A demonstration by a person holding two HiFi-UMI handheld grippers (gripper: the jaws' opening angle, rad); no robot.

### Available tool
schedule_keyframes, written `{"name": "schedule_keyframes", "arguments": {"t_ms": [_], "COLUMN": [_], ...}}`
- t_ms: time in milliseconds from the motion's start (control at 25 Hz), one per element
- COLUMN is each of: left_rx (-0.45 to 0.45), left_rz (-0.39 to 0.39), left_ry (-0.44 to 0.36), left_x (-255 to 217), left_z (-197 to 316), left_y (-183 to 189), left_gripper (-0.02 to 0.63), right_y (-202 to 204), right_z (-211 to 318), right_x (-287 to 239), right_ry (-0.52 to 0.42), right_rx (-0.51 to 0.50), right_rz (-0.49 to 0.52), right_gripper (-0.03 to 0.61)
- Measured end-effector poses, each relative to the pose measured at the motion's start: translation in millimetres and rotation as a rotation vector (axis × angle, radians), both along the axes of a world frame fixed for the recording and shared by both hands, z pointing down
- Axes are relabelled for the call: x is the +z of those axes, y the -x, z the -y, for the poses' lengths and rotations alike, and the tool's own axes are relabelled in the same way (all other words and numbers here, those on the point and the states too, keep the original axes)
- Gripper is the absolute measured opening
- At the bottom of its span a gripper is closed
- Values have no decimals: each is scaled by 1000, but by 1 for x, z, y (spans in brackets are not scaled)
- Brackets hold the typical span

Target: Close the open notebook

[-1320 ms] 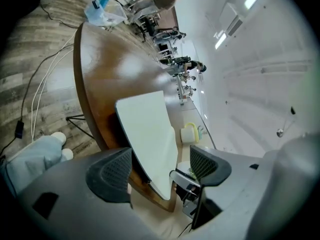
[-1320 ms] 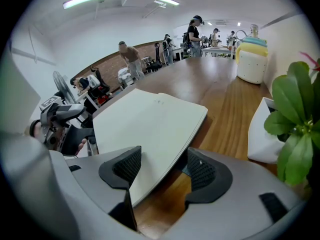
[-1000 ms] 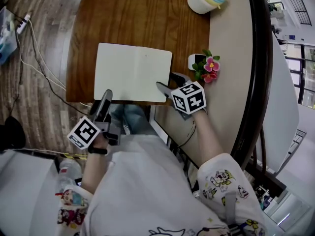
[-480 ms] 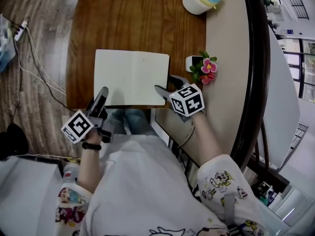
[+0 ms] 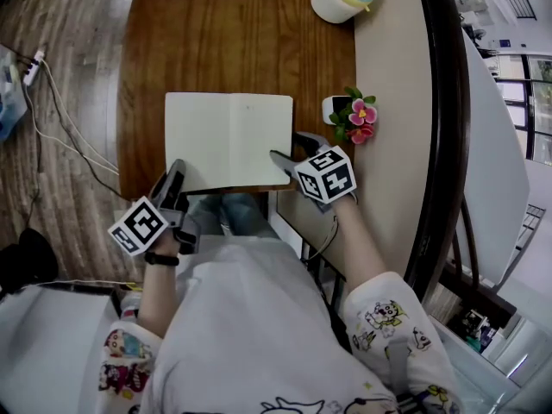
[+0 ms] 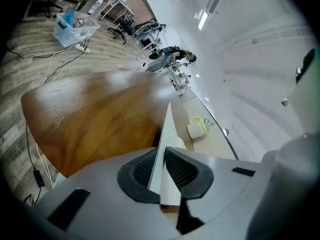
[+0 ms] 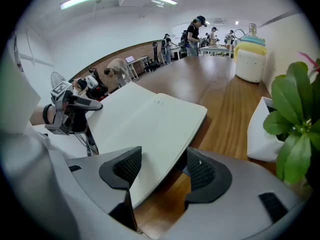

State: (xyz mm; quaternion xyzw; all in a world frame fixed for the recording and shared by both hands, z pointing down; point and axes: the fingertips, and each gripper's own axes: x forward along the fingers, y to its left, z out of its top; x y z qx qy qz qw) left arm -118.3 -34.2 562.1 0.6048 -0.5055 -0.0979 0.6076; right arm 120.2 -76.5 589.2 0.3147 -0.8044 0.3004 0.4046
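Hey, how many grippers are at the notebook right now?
2. The left gripper is closing on the notebook's near-left corner. The right gripper straddles its near-right corner, jaws apart.

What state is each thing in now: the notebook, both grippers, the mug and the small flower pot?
notebook: open, pages facing up
left gripper: jaws closing, notebook's near left edge between the pads
right gripper: open, notebook's near right corner between the jaws, unpressed
mug: upright
flower pot: upright
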Motion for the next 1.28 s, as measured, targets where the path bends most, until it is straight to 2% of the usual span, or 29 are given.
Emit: {"name": "schedule_keyframes", "arguments": {"t_ms": [200,400,680,1040,1280], "left_rx": [16,73,129,250,327], "left_rz": [12,81,151,168,205], "left_ry": [-34,-98,-132,-205,-253], "left_x": [-10,-29,-49,-72,-82], "left_z": [5,19,24,24,26], "left_y": [-1,3,6,-17,-35], "left_gripper": [18,11,8,11,38], "right_y": [4,14,31,15,3], "right_z": [-2,0,8,-1,-14], "right_x": [2,3,2,-17,-30], "right_ry": [-3,-32,-51,-79,-96], "right_rx": [15,51,64,200,269], "right_rz": [-3,18,45,121,169], "right_gripper": [268,268,267,261,261]}}
